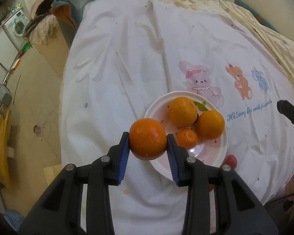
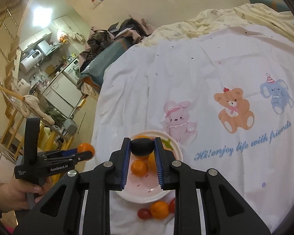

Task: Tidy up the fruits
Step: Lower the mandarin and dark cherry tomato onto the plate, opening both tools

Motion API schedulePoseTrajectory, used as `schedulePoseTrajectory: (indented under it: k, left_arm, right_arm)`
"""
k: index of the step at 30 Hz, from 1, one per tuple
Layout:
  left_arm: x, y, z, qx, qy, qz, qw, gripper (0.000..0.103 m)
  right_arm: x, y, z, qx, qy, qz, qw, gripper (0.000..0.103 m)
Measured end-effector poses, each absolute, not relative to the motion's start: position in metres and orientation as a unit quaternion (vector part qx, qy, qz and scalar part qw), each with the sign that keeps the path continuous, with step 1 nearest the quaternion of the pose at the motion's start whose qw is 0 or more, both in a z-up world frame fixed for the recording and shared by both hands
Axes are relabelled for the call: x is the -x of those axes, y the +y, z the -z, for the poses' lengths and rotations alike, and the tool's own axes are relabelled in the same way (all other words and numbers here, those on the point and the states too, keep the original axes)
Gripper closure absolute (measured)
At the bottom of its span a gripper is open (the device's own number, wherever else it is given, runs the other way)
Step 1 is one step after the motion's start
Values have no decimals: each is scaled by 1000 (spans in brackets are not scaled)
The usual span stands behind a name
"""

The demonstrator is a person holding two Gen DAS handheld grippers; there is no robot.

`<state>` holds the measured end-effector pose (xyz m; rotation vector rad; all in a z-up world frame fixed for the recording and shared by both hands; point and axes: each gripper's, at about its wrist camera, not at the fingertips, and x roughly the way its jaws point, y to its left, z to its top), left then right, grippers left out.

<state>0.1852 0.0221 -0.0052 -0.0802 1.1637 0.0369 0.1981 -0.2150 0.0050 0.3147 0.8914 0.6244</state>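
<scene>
So both claws were loaded at once here. The left claw (image 1: 148,140) was clamped on an orange (image 1: 148,138), which was held in the air just over the near-left rim of the plate (image 1: 224,148). The right claw (image 2: 142,146) was squeezed almost fully shut on a small dark fruit (image 2: 142,146), maybe an avocado or plum, hard to tell, which was held above the same plate.

The plate was parked on the bed (image 1: 137,58), on the white sheet near the front edge, just below the printed bunny (image 1: 200,82). Three oranges were already sitting in it. A loose orange (image 2: 159,209) and a couple of small red fruits (image 2: 144,213) were left on the sheet just in front of the plate.

Looked like the carry-to-plate step. Next, each fruit probably needed to be lowered into a free spot and released gently, so nothing got knocked or rolled out.
</scene>
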Motion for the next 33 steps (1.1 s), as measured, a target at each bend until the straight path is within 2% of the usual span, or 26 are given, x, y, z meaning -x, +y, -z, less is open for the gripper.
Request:
schedulePoseTrajectory:
  k: [5,15,24,33]
  left_arm:
    - [-201,13,19,13,558,-10,830,70]
    - [-219,21,55,30,578,-19,815,70]
    - [-222,21,70,52,597,1,800,70]
    - [-229,4,80,27,602,11,798,70]
  right_arm:
    - [-218,-205,0,-139,426,-297,843,78]
    - [-259,-185,35,-138,465,-297,823,78]
    - [-283,-156,77,-131,518,-306,788,78]
    - [-290,-138,101,-90,551,-294,776,77]
